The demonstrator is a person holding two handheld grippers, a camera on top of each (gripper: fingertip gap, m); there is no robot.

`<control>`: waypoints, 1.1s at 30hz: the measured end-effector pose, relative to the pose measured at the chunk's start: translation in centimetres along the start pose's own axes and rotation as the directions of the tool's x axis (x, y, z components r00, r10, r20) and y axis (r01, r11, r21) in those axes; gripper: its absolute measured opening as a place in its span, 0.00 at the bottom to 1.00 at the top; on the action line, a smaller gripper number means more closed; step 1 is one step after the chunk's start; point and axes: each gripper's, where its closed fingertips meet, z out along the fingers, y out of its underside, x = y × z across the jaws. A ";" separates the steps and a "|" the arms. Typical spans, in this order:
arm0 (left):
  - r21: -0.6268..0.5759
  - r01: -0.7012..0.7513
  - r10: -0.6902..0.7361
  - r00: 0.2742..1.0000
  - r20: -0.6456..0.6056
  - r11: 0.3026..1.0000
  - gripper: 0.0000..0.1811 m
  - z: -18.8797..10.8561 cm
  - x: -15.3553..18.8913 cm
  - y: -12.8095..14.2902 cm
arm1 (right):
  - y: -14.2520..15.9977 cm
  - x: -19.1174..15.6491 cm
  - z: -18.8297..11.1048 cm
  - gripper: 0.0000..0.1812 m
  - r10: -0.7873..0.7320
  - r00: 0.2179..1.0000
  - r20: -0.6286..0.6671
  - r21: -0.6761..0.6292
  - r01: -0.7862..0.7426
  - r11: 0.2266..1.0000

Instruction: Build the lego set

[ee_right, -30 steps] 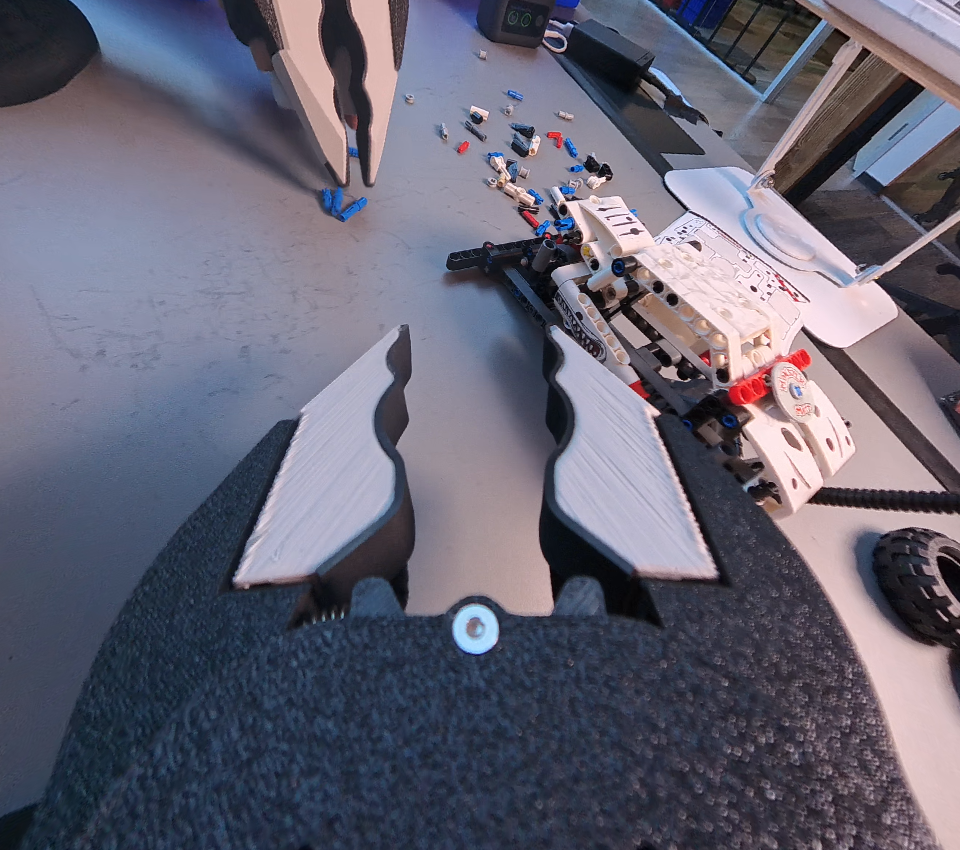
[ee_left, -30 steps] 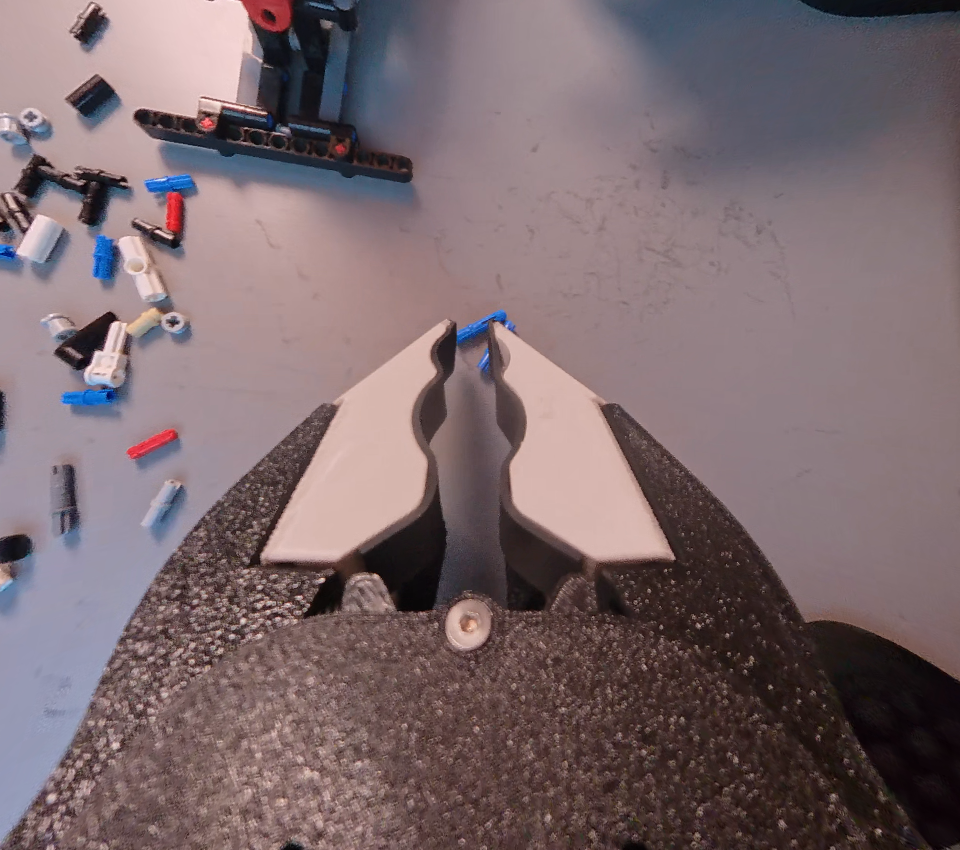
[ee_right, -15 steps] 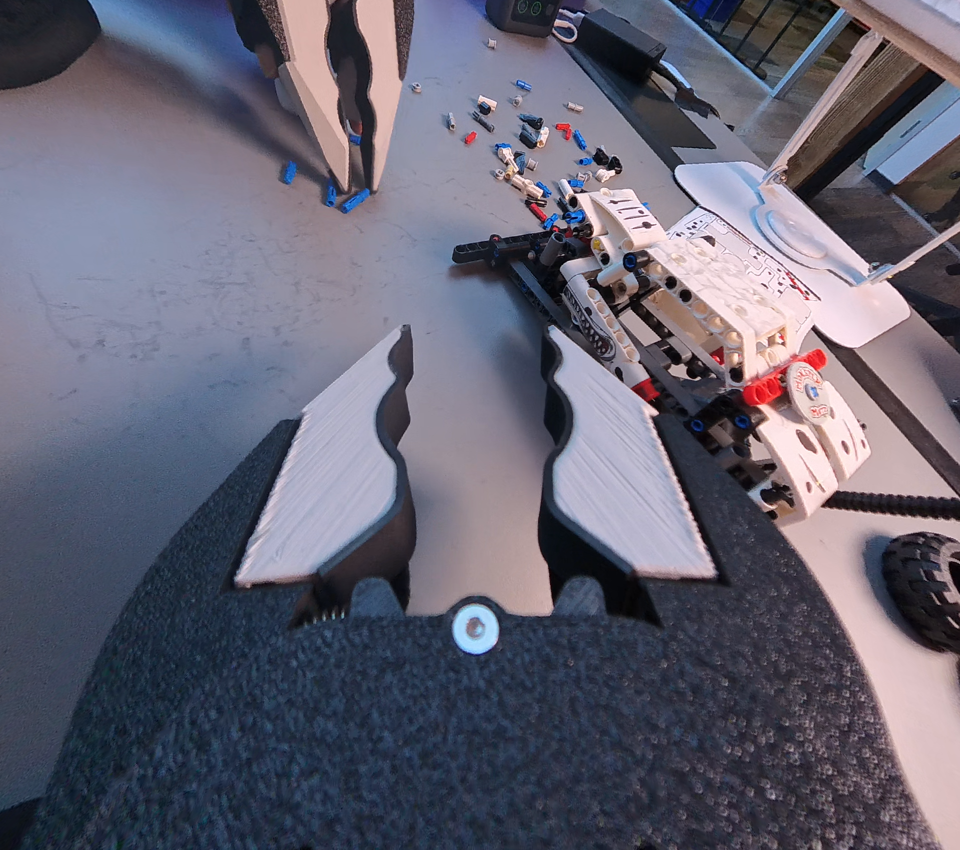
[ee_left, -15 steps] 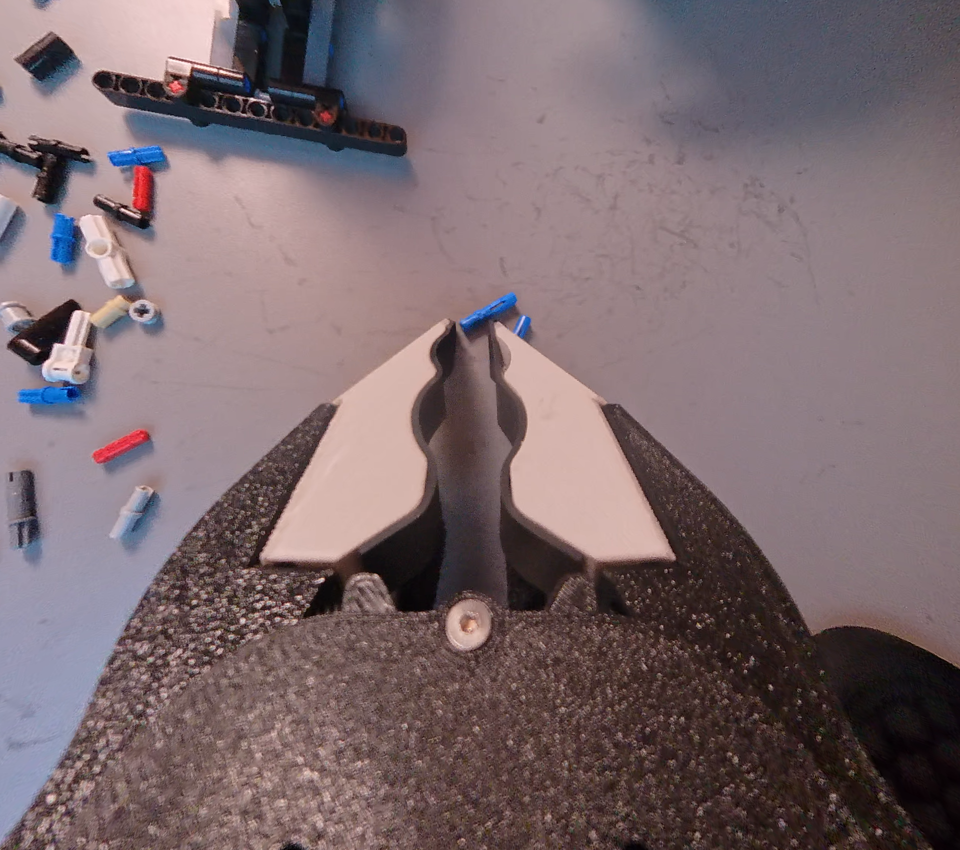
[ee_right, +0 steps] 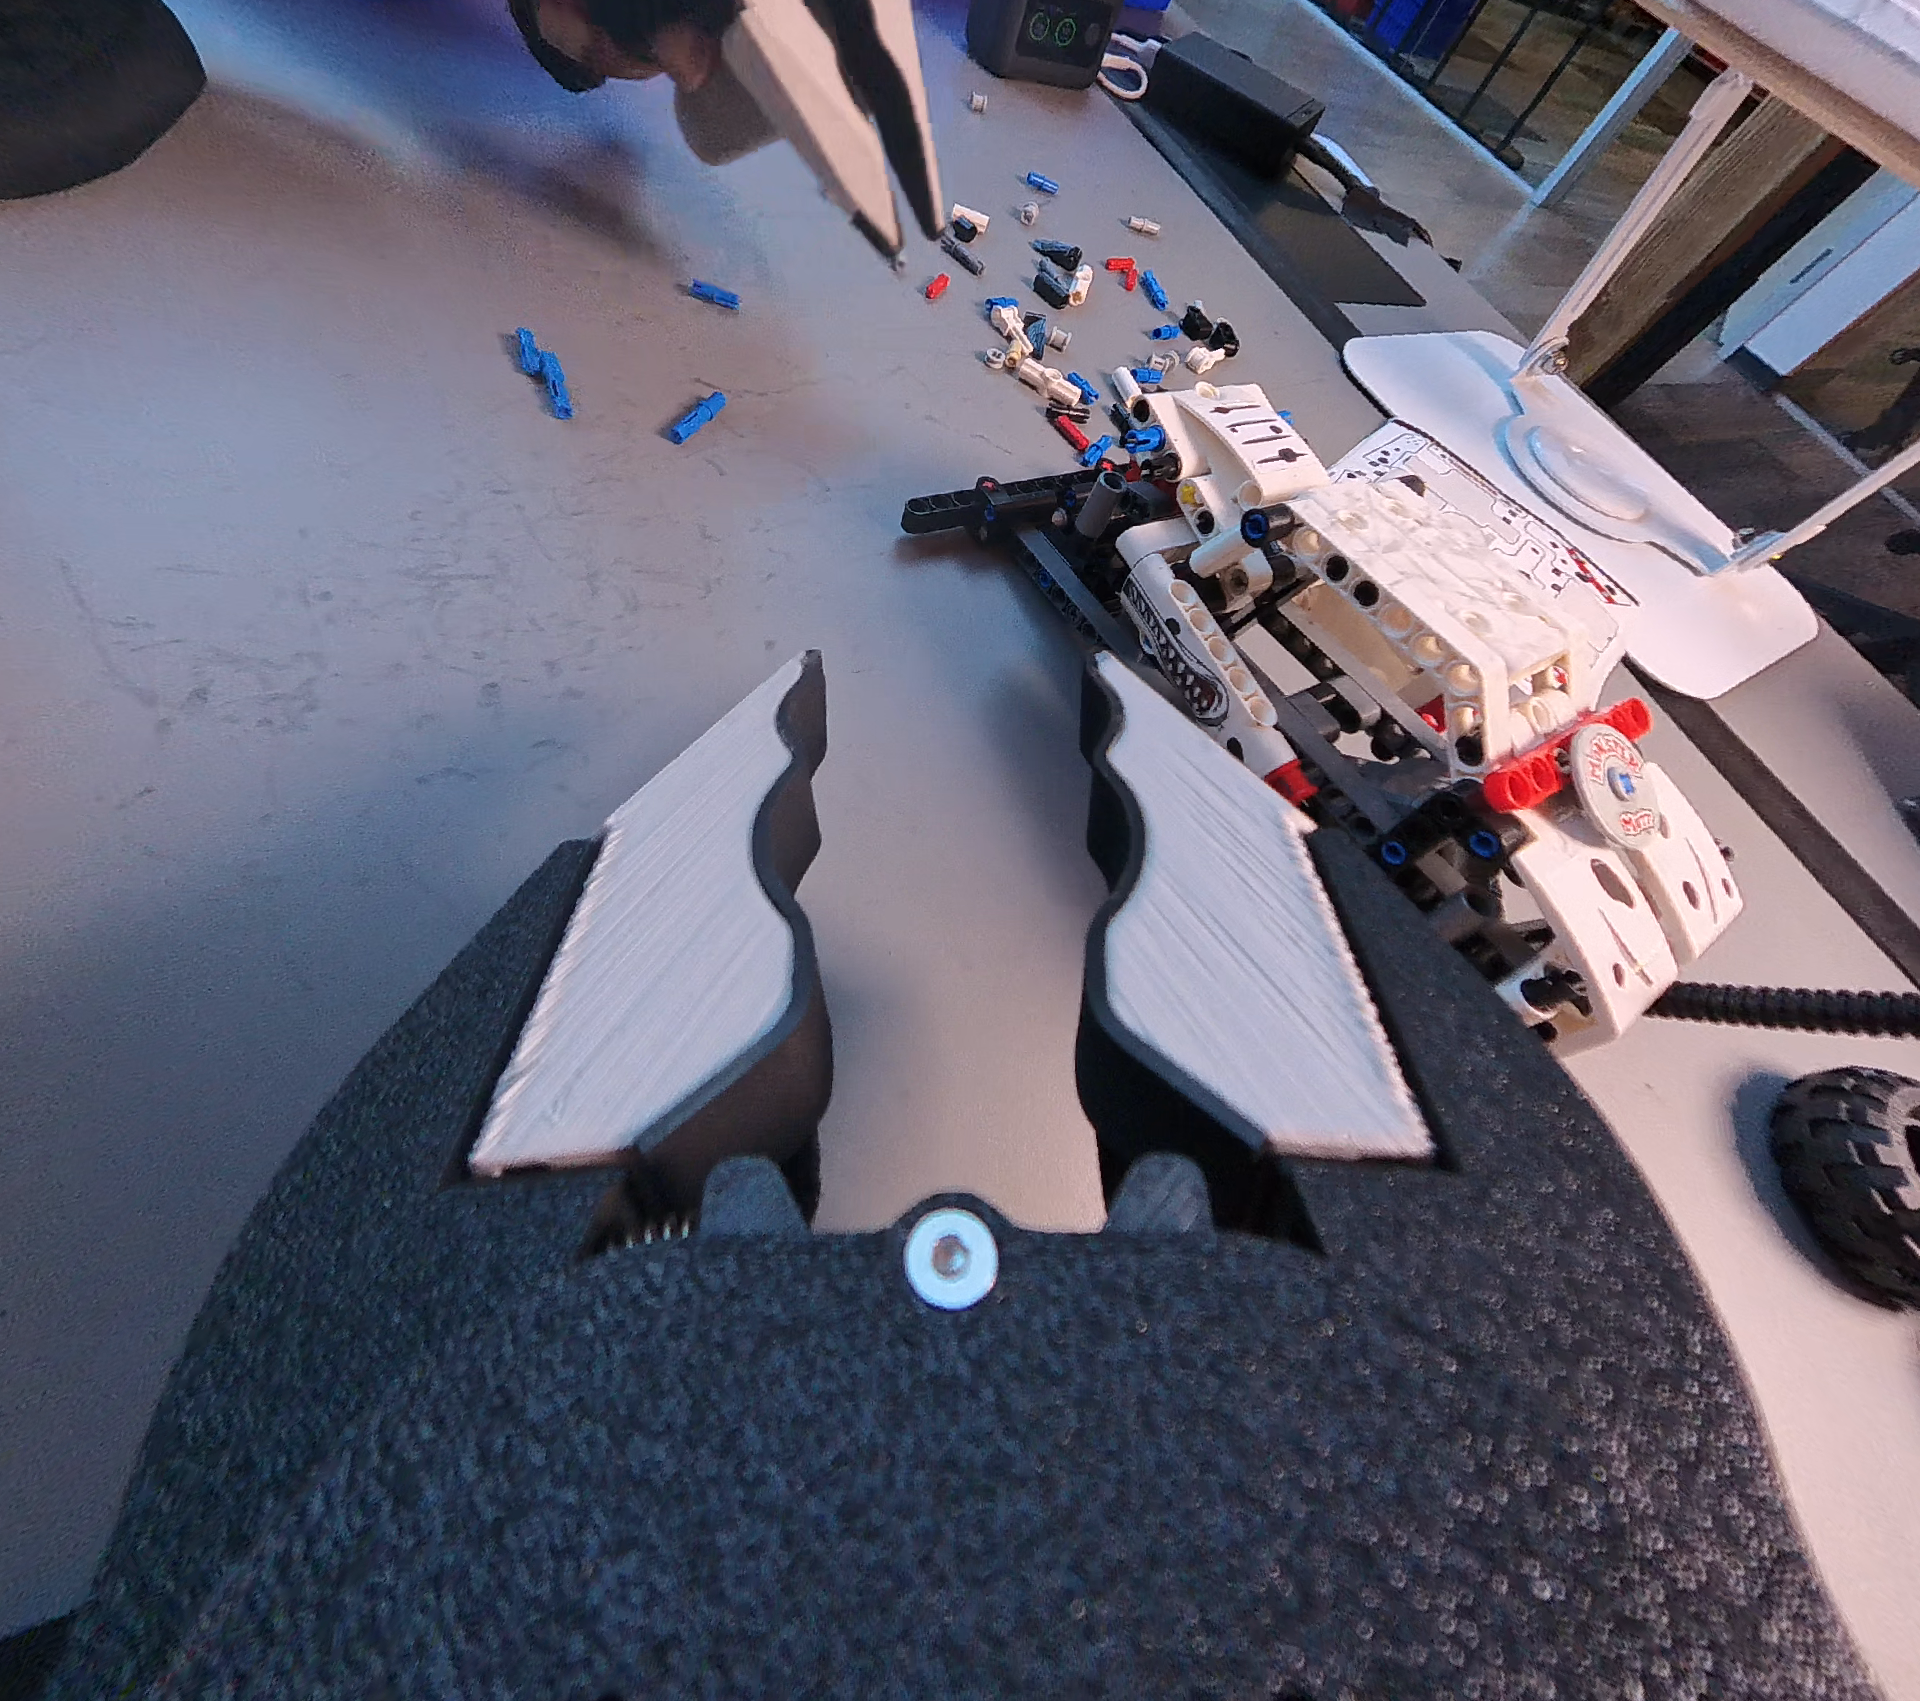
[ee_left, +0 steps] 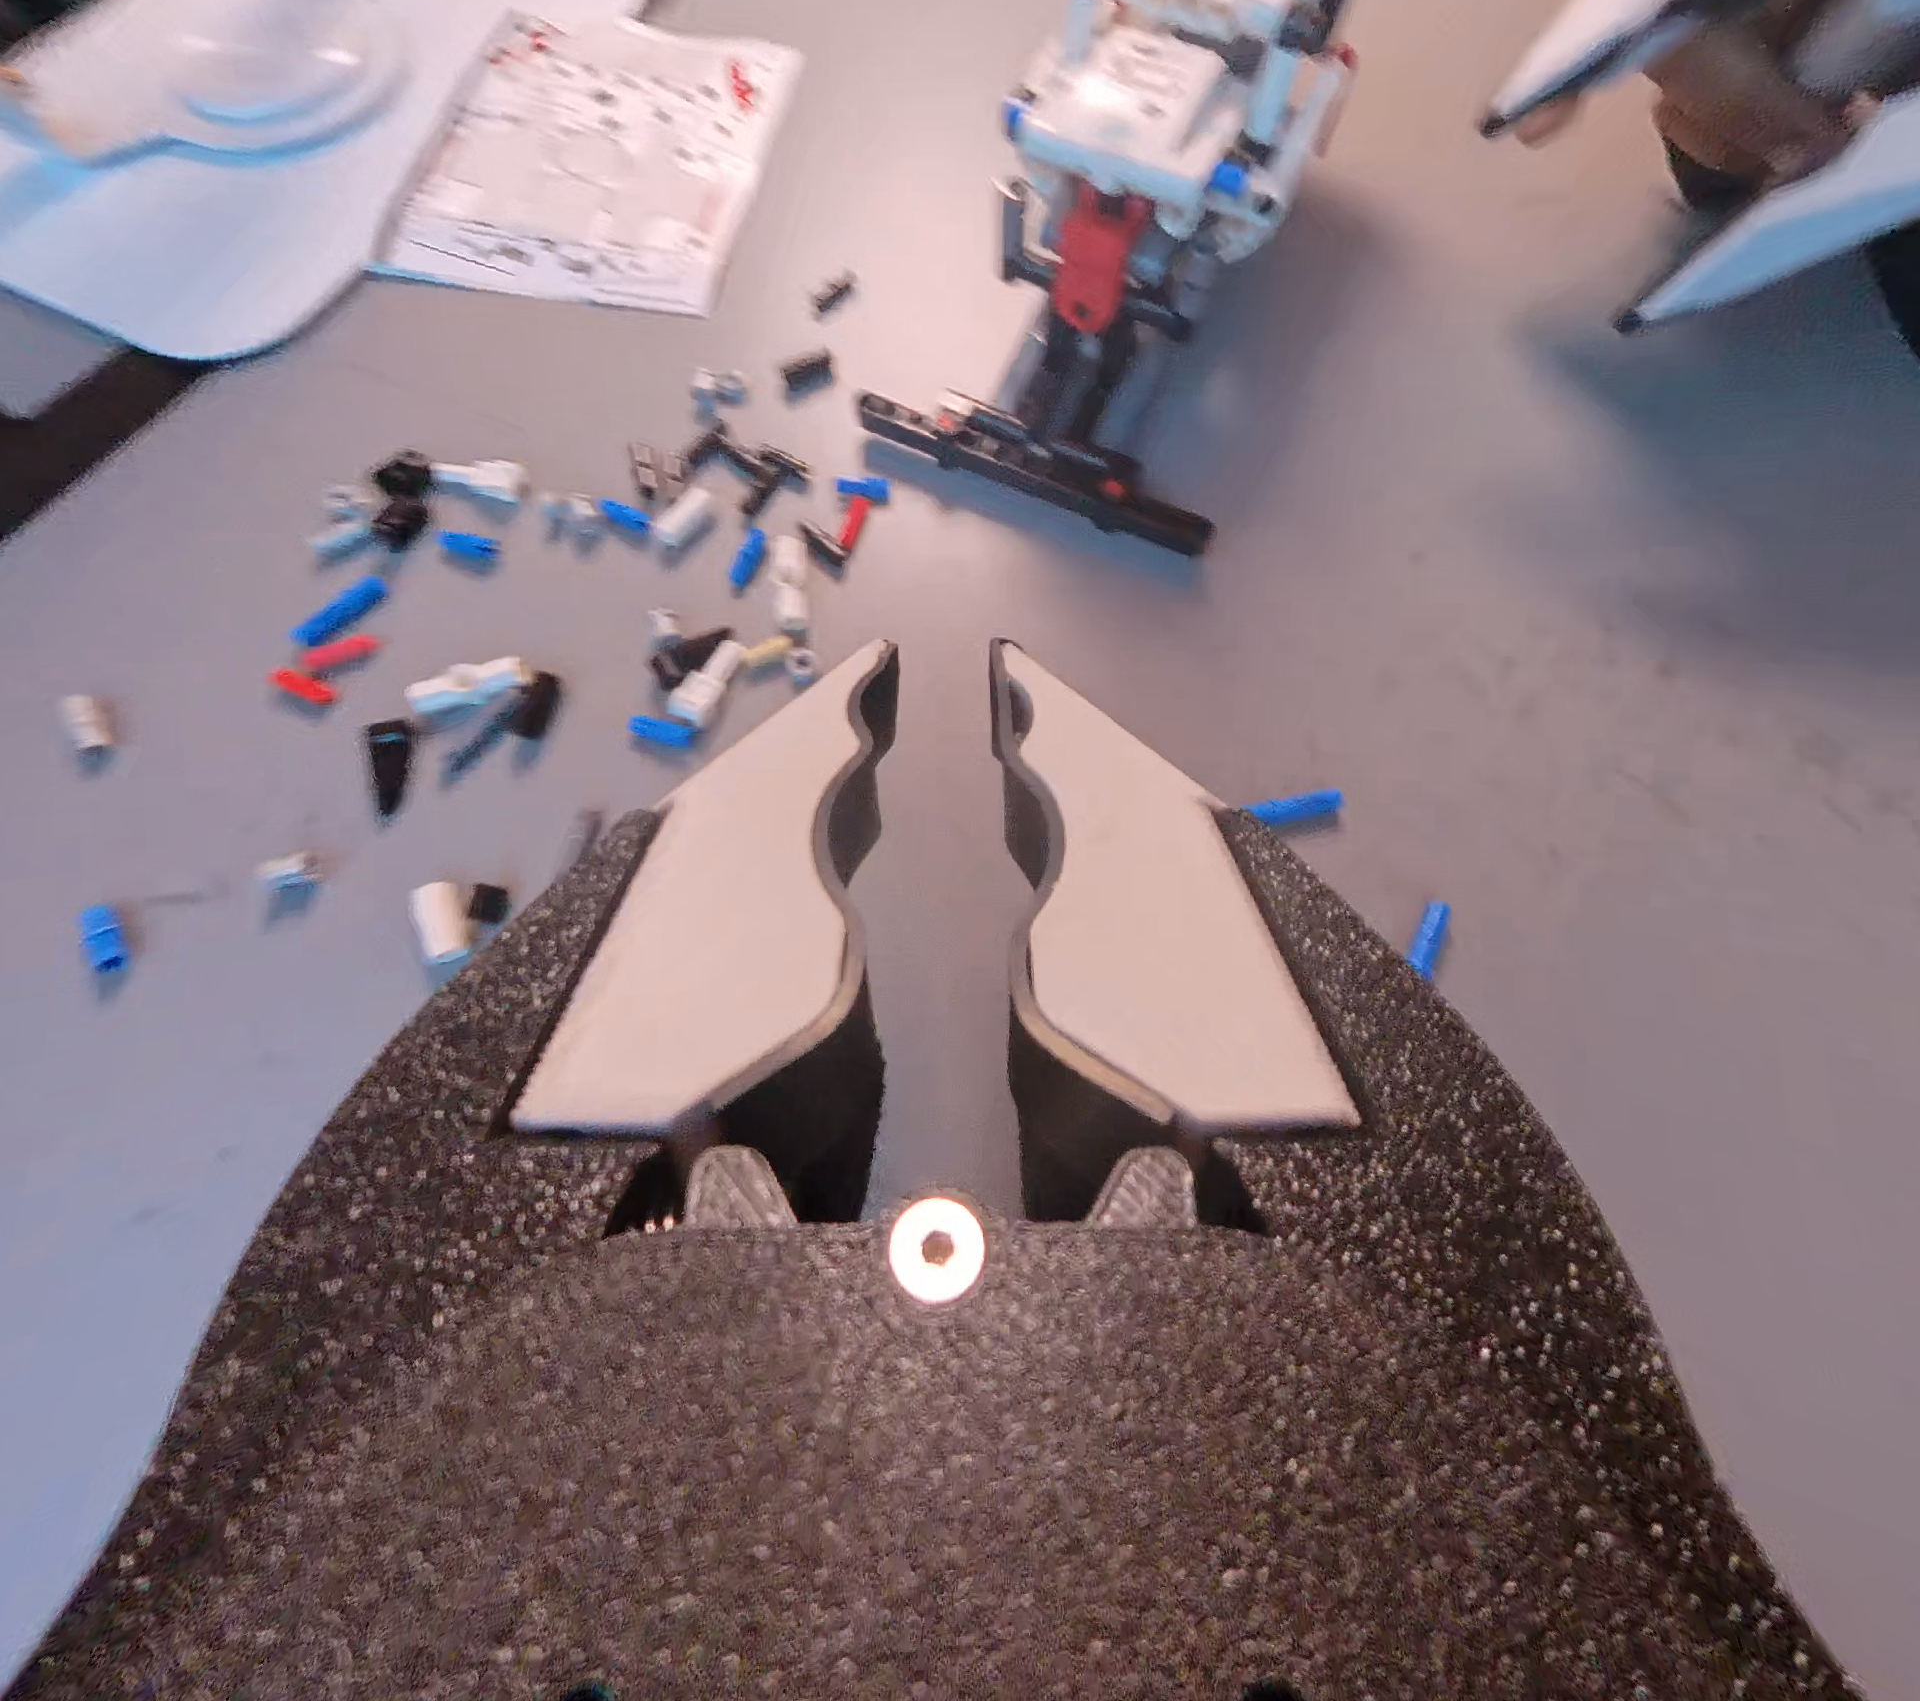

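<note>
Meanwhile, the half-built white lego model (ee_right: 1392,612) stood on the grey bench (ee_right: 364,612) just right of the spread, empty right claw (ee_right: 951,680), as the slightly parted left claw (ee_left: 940,659) hovered empty above scattered loose pieces (ee_left: 675,612).

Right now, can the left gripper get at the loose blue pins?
Probably yes. The left gripper is open and empty, above the table; the blue pins lie on bare surface with nothing over them.
</note>
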 end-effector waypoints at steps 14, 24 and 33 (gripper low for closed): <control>0.332 0.174 -0.311 0.850 0.424 0.927 0.24 -5.8 -10.1 -1.2 | -2.8 1.0 -1.6 0.00 0.048 0.999 -0.021 0.201 -0.043 0.979; 0.435 -0.018 -0.237 0.817 0.525 0.900 0.31 -9.8 -9.1 -5.3 | -2.3 1.3 -1.1 0.13 0.038 0.998 -0.047 0.175 -0.029 0.984; 0.545 -0.238 -0.162 0.794 0.586 0.804 0.21 -20.1 -5.3 -12.6 | -2.0 2.9 -0.8 0.24 0.108 0.987 -0.118 0.185 -0.085 0.979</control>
